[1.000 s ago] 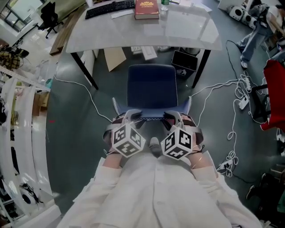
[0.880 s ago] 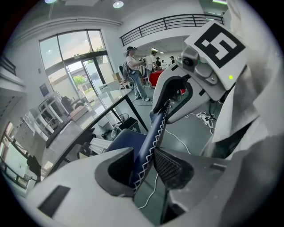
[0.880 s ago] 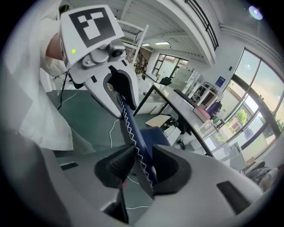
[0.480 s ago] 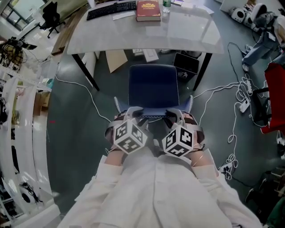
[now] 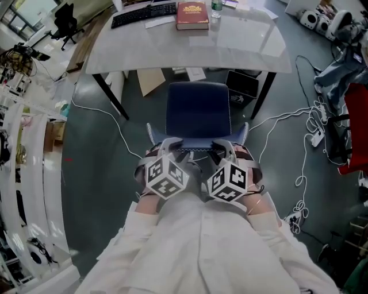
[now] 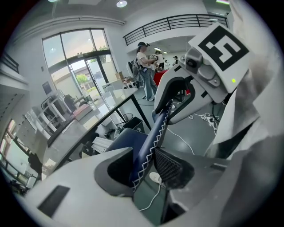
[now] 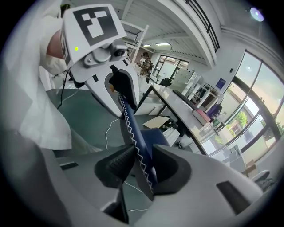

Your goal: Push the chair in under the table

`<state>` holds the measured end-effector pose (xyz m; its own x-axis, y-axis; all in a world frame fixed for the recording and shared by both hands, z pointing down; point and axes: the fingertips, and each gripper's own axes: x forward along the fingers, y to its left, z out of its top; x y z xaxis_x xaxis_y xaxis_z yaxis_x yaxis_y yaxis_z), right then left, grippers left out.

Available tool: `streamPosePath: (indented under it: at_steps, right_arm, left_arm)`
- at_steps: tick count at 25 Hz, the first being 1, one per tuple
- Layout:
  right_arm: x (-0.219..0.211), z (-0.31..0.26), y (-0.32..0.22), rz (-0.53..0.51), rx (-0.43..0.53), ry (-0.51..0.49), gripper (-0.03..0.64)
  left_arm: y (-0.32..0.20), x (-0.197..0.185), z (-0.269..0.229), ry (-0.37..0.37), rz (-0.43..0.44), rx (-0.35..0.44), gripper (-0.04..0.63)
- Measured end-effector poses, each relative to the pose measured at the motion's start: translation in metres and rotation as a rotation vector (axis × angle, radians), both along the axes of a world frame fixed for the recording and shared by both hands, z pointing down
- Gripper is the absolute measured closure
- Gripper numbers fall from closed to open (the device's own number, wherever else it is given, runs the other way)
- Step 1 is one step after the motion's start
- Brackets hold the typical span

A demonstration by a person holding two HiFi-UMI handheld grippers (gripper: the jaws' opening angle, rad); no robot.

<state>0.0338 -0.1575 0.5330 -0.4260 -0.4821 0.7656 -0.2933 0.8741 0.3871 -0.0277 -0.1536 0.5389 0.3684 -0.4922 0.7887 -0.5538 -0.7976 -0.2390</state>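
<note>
Both tongs are gripping the chair (image 5: 197, 112) by its backrest (image 5: 198, 143), on the side of the chair farthest from the bench (image 5: 172, 49). My left tongs (image 6: 146, 167) are clamping the navy, white-stitched top edge near its left corner. Their jaws have just been closing a little, with the padded edge between them and the pads pressing on it. My right tongs (image 7: 143, 167) are clenching the same edge near its right corner, one pad on each face of the backrest.

The chair is standing square to the bench and facing it. The front of its seat is lying close to the bench's near edge, while most of the seat is showing out in the open on my side of the bench.

On the far part of the bench a red book (image 5: 192, 15) is lying between a black keyboard (image 5: 144, 12) and a bottle (image 5: 216, 8). Under the bench a black box (image 5: 241, 86) is sitting by the right leg and a piece of cardboard (image 5: 150, 80) is lying toward the left leg. White cables (image 5: 299, 143) are trailing over the floor to the right of the bench.
</note>
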Motion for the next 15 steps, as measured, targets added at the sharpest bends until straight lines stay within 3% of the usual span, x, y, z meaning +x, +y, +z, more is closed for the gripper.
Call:
streamPosePath:
  at_steps: [15]
  right_arm:
    - [-0.004,-0.005,-0.076,0.049,-0.009,-0.002,0.480]
  left_arm:
    - [-0.076,-0.004,-0.004,-0.011,0.044,-0.003,0.445]
